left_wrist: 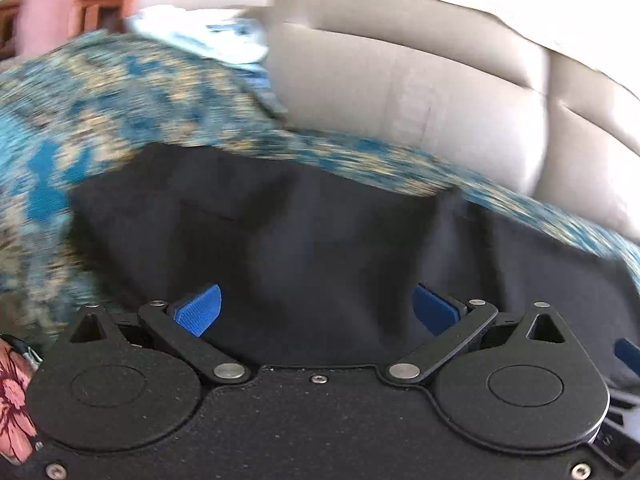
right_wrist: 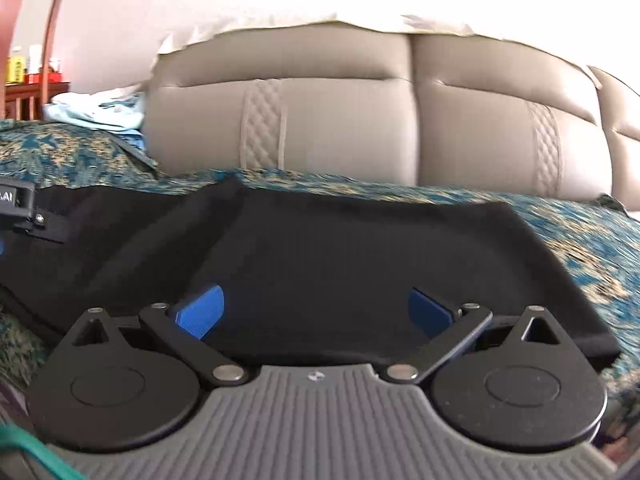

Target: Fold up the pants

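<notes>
1. Both my grippers hang low over the black pants (right_wrist: 320,256), which lie spread on the patterned blue bedspread (right_wrist: 580,240) in front of the beige headboard (right_wrist: 340,120).
2. Soft, light, limp cloth, I judge; it will sag and crease, so an edge or hem is the place to pinch.
3. My left gripper (left_wrist: 316,312) stands wide open, holding nothing.
4. My right gripper (right_wrist: 316,312) is likewise spread wide and empty; whether either touches the cloth I cannot tell.
</notes>
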The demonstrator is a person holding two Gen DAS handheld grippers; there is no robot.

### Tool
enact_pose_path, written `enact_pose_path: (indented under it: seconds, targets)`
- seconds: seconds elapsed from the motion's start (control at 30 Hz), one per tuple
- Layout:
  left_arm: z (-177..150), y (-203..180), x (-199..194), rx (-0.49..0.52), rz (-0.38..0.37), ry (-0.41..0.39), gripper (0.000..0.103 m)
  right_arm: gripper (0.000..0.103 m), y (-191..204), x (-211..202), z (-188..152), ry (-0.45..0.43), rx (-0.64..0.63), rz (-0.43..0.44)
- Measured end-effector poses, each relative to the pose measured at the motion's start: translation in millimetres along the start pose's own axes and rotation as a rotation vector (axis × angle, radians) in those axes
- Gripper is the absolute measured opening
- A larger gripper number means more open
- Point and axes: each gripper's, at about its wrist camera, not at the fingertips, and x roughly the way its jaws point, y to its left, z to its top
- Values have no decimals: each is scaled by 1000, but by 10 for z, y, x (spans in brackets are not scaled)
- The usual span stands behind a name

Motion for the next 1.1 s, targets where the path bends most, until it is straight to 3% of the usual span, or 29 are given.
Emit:
enact_pose_path:
  seconds: [0.17,0.3,0.53,0.67,0.87,1.1]
  targets:
    - [68,622,81,-160,106,30,103,103,221,131,-32,5,-38,23]
    - [74,880,185,-208,167,53,103,103,271,162,-154,-5,-49,52]
    - [155,924,395,-220,159,-6,103,103,285,153,-169,-4,-77,69]
    - [182,930,600,-229,180,25,103,103,284,163,-181,-8,-79,71]
    - [108,860,669,-139,220,15,103,103,279,152,-203,-18,-74,67]
    - [213,950,674,-208,218,33,99,103,274,148,-212,-21,-74,66]
